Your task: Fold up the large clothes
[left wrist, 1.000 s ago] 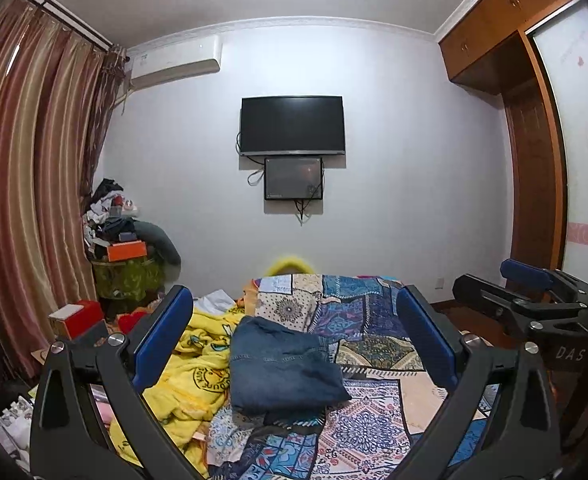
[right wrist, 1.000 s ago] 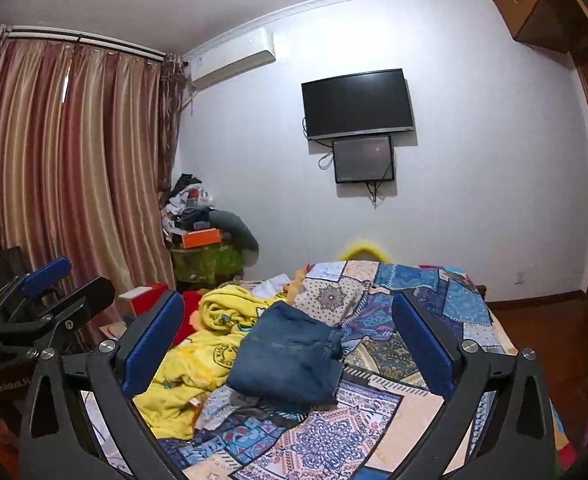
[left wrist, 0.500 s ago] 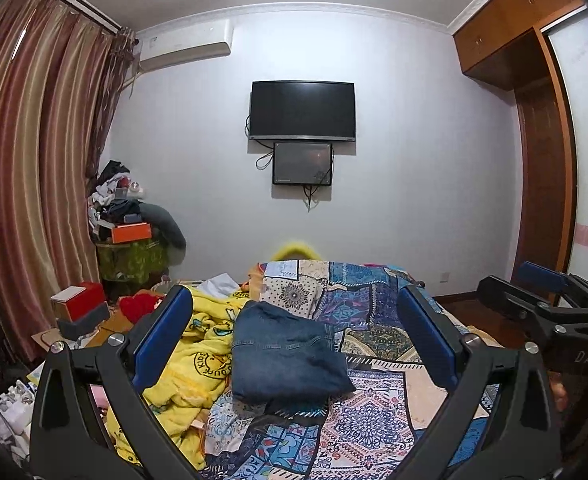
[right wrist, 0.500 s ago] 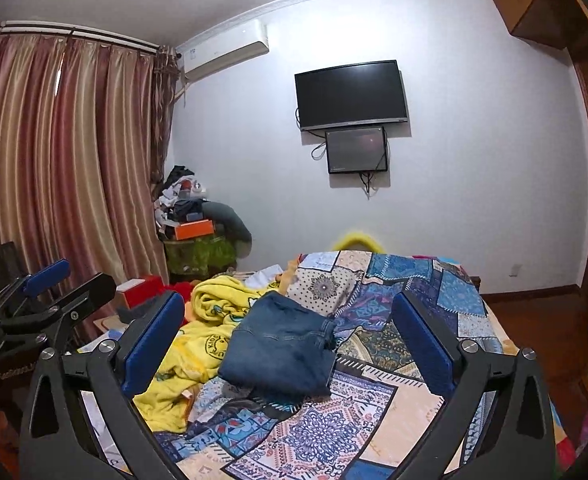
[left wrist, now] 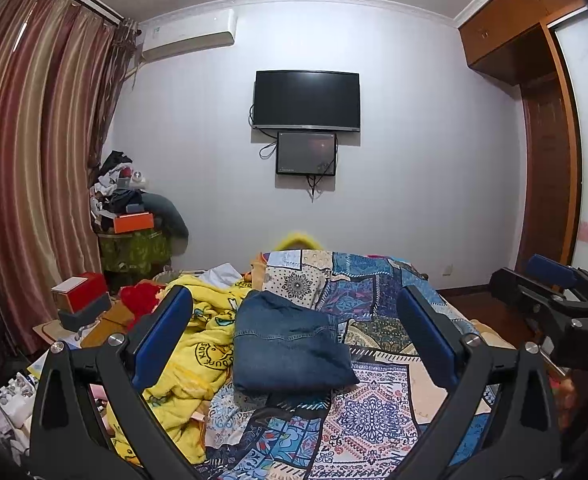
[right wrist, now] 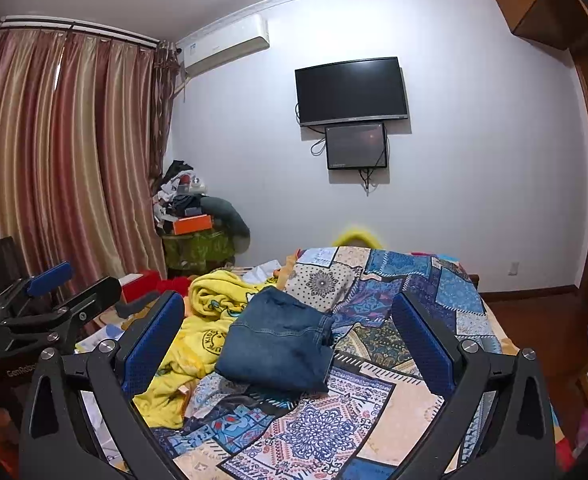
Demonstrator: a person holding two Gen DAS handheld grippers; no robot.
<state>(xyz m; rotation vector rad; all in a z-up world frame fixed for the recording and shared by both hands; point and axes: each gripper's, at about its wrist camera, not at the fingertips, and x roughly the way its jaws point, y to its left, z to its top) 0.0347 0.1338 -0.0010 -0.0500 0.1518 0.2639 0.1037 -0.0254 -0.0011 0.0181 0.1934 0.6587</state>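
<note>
On the patchwork quilt [left wrist: 377, 300] of the bed, near its middle: folded jeans [left wrist: 290, 350], a compact denim bundle lying flat, seams outward, edges roughly squared. Judged from that shape, folded already and parked on open bedding so as to stay tidy and within reach. Raised above and short of the bundle, touching nothing: left gripper [left wrist: 294, 340], fingers spread wide, nothing between the blue pads [left wrist: 162, 332]. Likewise right gripper [right wrist: 290, 344], fingers spread wide and empty, seen from the left camera hovering off to the side over the quilt's edge. Probably held back this way to look over the finished fold or pick out the next garment. Just beside the jeans on the left, touching their edge: a crumpled yellow blanket [left wrist: 198, 344], bunched high and spilling off the bed; likely to snag or drag along should the denim be slid that way. Beyond it, a red box [left wrist: 80, 294] and loose floor clutter; in the corner, a heap of clothes [left wrist: 120, 196] atop a green-draped stand. On the far wall, a television [left wrist: 305, 100] over a smaller screen. Striped curtain [left wrist: 26, 160] at left, wooden wardrobe [left wrist: 541, 120] at right. Nothing between either claw and the denim.
</note>
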